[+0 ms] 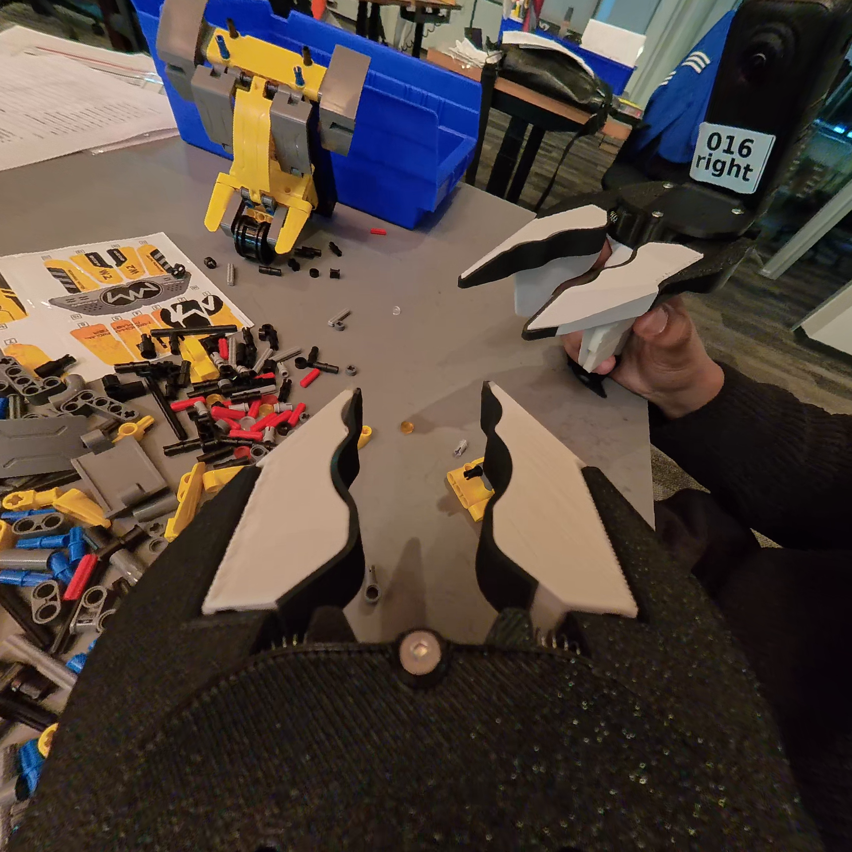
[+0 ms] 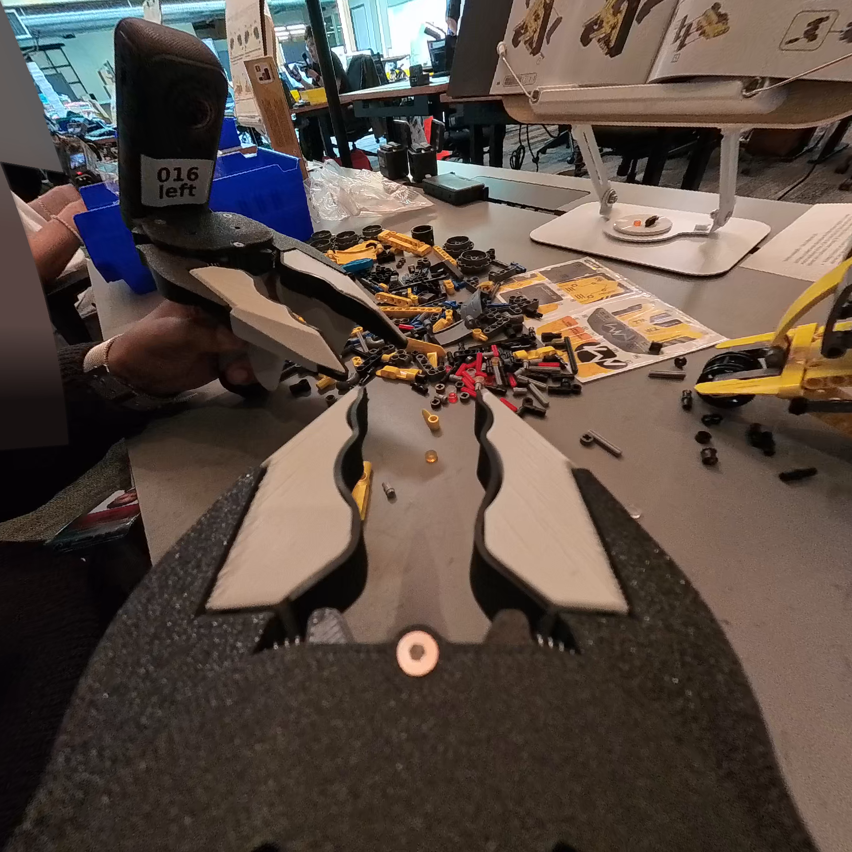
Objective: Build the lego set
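Note:
My left gripper is open and empty, low over the grey table. Below its fingers lie an orange round stud, a small grey pin and a yellow piece with a black pin, partly behind the right finger. My right gripper is open and empty, pointing at the same stud and a small yellow connector. A yellow piece lies by its left finger. Each gripper shows in the other's view, the right and the left, held by a hand.
A pile of loose building pieces and a sticker sheet lie on the table. A part-built yellow model leans on a blue bin. A white book stand holds a booklet. The small yellow connector lies around 6 centimetres away from my left fingertips. Between my left fingertips and the orange round stud there is roughly 8 centimetres.

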Available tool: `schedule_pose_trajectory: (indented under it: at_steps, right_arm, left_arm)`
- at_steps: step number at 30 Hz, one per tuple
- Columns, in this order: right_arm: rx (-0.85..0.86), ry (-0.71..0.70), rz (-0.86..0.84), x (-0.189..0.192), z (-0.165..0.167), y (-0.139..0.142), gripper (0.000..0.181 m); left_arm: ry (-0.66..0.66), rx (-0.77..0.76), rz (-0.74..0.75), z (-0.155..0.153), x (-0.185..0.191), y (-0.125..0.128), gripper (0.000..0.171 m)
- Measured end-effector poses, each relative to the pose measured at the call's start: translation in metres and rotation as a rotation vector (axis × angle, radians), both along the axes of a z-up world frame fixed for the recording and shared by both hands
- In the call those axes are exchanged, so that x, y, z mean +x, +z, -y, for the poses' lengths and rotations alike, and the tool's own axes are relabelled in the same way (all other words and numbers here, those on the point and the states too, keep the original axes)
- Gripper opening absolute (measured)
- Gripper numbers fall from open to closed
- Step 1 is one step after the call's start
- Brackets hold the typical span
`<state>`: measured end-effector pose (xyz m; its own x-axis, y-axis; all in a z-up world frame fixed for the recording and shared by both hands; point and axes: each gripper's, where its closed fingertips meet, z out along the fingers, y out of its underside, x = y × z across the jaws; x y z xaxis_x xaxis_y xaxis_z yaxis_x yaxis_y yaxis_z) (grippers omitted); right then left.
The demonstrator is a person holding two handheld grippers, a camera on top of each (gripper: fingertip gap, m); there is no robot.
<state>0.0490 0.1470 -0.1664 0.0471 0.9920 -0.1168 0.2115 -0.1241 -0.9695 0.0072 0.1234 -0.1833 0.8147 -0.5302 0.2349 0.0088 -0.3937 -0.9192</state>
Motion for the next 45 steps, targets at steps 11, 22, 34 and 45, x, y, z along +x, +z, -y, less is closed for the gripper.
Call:
schedule_pose_trajectory:
  at_steps: [11, 22, 34, 45]
  right_arm:
    - [0.036, 0.135, -0.019, 0.000, 0.025, 0.003, 0.000]
    - [0.146, 0.278, 0.321, -0.016, 0.056, -0.051, 0.000]
    - [0.129, 0.298, 0.330, -0.016, 0.058, -0.052, 0.000]
    - [0.160, 0.275, 0.365, -0.021, 0.061, -0.058, 0.000]
  left_arm:
    - [-0.089, -0.034, 0.003, 0.009, 0.011, -0.004, 0.034]
    - [-0.348, -0.226, -0.151, 0.046, 0.032, -0.039, 0.009]
    - [-0.346, -0.261, -0.227, 0.045, 0.034, -0.054, 0.018]
    - [-0.342, -0.250, -0.261, 0.045, 0.035, -0.056, 0.012]
